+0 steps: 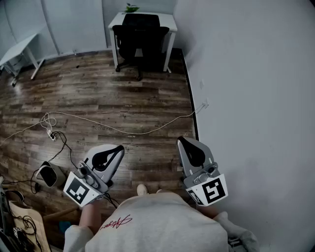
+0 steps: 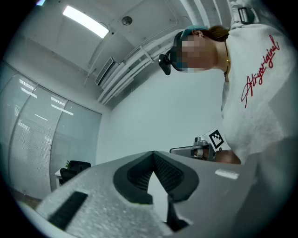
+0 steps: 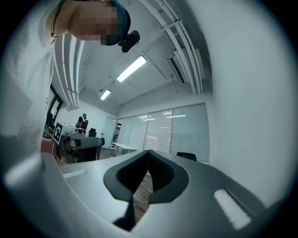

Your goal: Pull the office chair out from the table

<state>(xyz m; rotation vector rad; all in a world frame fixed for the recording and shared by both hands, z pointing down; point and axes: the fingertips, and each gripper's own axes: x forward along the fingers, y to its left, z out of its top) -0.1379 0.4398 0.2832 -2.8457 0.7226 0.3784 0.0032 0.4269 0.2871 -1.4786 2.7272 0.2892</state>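
Black office chair seemingly tucked under table.

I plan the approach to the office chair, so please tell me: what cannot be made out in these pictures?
- Wheels of the office chair: head view, too small and dark.
- Its seat: right gripper view, hidden behind the shut right tongs.
- The plant on the table: head view, too small to identify.

One office chair, two white tables, two claws, one plant.
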